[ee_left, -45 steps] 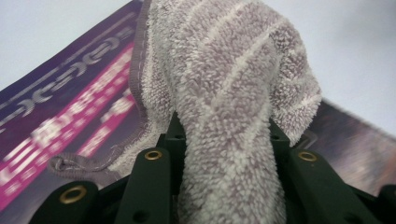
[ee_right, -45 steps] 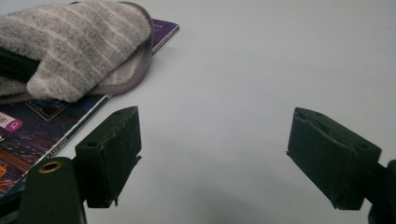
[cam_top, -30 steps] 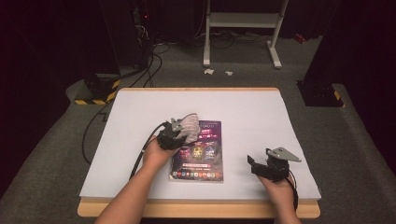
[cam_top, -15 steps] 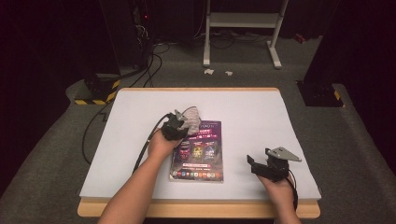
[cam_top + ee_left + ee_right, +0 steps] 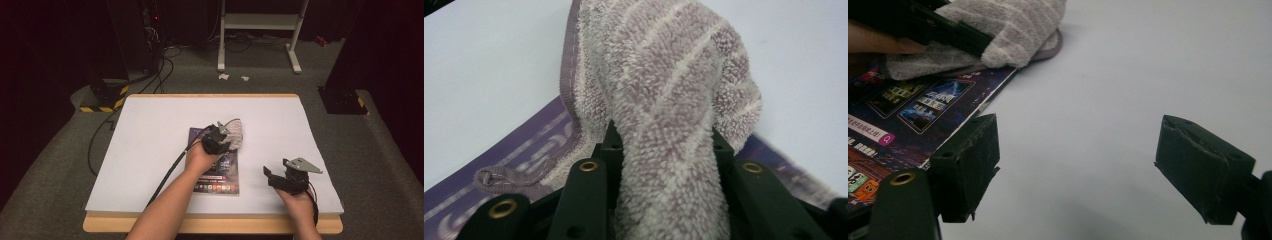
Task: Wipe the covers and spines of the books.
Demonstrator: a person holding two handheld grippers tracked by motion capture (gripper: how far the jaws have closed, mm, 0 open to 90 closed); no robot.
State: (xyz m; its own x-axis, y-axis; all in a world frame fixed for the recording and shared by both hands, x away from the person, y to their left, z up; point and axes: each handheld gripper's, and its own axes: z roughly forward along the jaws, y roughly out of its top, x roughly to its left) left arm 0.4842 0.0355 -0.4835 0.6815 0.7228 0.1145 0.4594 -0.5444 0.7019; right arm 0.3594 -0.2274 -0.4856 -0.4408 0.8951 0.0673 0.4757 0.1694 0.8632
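A grey-and-white striped terry cloth point(image 5: 664, 100) is pinched between the jaws of my left gripper point(image 5: 664, 150), which is shut on it. In the high view the cloth point(image 5: 234, 132) rests at the top right corner of a dark purple printed booklet point(image 5: 218, 176), with the left gripper point(image 5: 225, 137) right behind it. The booklet lies flat in the middle of the white table point(image 5: 150, 130). My right gripper point(image 5: 270, 176) sits near the front right of the table, to the right of the booklet. Its jaws stand wide apart over bare table point(image 5: 1148, 60) in the right gripper view point(image 5: 1088, 160), with nothing between them.
A black cable point(image 5: 172, 172) trails from the left gripper toward the table's front edge point(image 5: 210, 224). Behind the table stand a white metal frame point(image 5: 260, 22) and a yellow-and-black striped base point(image 5: 102, 102) on the dark floor. Bare white table lies left and right of the booklet.
The left gripper has carried the cloth to the right along the top of the booklet, from its left corner to its right corner. The right gripper has stayed where it was.
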